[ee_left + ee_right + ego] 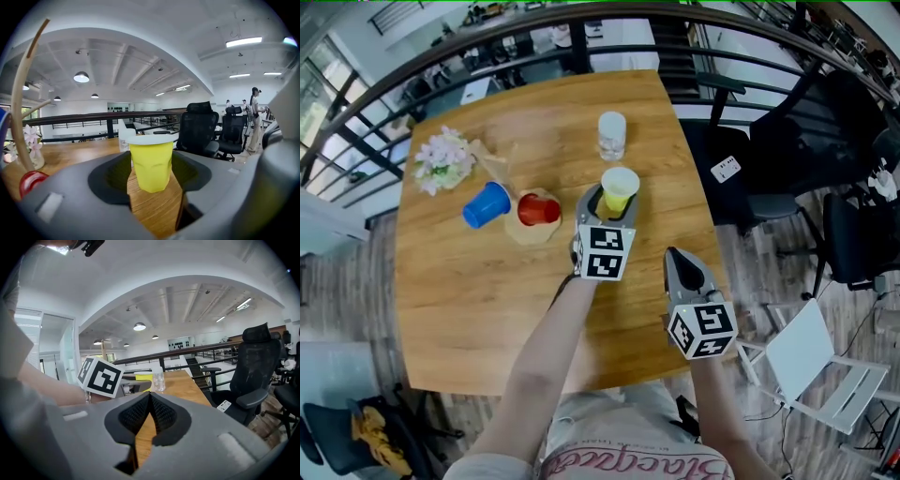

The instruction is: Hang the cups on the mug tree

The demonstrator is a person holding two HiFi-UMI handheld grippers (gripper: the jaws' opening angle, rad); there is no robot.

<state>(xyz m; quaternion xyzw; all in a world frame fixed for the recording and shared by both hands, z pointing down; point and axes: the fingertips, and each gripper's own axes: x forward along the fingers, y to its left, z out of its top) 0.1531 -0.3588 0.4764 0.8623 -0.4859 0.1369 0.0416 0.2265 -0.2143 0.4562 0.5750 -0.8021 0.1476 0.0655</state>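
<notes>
Nearest in, the right gripper [150, 399] hangs over the table [487, 300] edge, its jaws clenched together on nothing. Just ahead and to its left, the left gripper [609, 200] has its jaws grasping the yellow cup [151, 161], upright between the pads. Left of those jaws are the red cup [539, 209] and blue cup [487, 204] at the mug tree [18, 117]. Beyond the jaws stands a clear glass [612, 134].
</notes>
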